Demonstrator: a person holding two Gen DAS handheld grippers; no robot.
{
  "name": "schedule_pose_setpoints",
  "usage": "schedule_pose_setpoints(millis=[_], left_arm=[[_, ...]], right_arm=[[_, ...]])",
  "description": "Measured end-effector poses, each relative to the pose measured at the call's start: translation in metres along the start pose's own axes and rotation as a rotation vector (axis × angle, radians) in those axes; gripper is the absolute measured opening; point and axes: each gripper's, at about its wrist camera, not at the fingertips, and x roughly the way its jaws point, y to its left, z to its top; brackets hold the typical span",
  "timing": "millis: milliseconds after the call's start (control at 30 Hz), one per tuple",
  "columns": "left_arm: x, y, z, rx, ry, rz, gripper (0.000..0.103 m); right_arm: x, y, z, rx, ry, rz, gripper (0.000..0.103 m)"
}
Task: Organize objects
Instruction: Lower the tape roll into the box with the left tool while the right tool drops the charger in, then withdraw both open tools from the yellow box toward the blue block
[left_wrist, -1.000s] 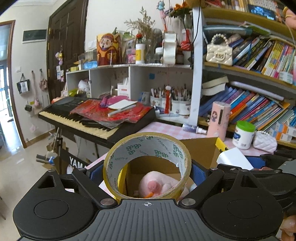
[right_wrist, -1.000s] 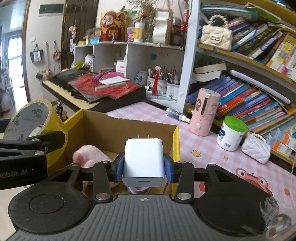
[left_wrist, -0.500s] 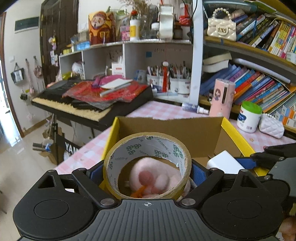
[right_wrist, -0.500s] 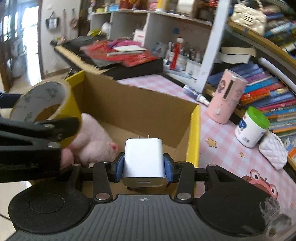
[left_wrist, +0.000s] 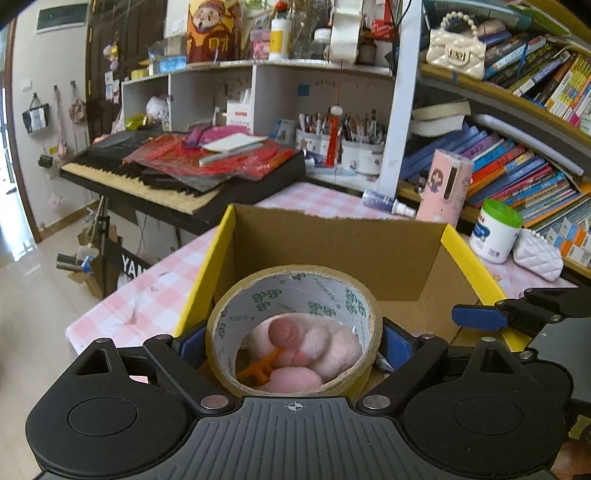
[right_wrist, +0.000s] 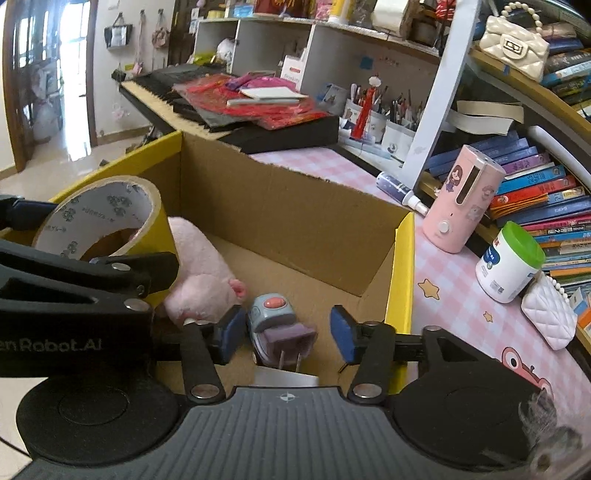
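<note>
A roll of tan packing tape (left_wrist: 295, 291) is clamped between the blue pads of my left gripper (left_wrist: 294, 345), just above the open cardboard box (left_wrist: 332, 225). Through the roll I see a pink plush toy (left_wrist: 317, 343) on the box floor. My right gripper (right_wrist: 286, 334) hangs over the box (right_wrist: 400, 266) with its jaws opening, the pads touching nothing. The white charger (right_wrist: 286, 377) has dropped low between them. It is mostly hidden by the gripper body, prongs pointing away from me. The tape roll (right_wrist: 99, 218) and the left gripper's fingers (right_wrist: 110, 269) fill the left of the right wrist view.
In the box lie the pink plush (right_wrist: 203, 273) and a grey-blue toy (right_wrist: 271, 310) with an orange button. On the pink checked tablecloth (right_wrist: 454, 291) to the right stand a pink canister (right_wrist: 461, 206), a green-lidded jar (right_wrist: 509, 262) and a white quilted purse (right_wrist: 550, 317). A keyboard (left_wrist: 147, 177) and bookshelves stand behind.
The right jaws have spread and let go of the white charger, which dropped toward the box floor. Both grippers sank lower over the box. The left still holds the tape.
</note>
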Motion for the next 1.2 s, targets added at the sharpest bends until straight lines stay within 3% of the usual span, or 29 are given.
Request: schedule_pose_setpoints(millis=[267,433,600,867,1200], left_arm=[[-0.034,0.0,0.009,0.005,-0.122,-0.005,0.096],[-0.052,0.006,0.006,-0.023,-0.145,-0.001,0.096],[-0.072,0.009,-0.006,-0.01,-0.164,0.002,0.098],[-0.102,0.022,-0.031,-0.001,-0.151,0.005,0.099],[-0.129,0.031,-0.069,0.027,-0.085,0.006,0.099]], right_arm=[[-0.037,0.003,0.003,0.031,-0.119,-0.037,0.056],[-0.063,0.005,-0.003,0.063,-0.17,-0.077,0.058],[-0.089,0.012,-0.014,0.101,-0.203,-0.143,0.068],[-0.121,0.033,-0.043,0.146,-0.202,-0.202,0.077],[-0.146,0.058,-0.083,0.183,-0.123,-0.242,0.085]])
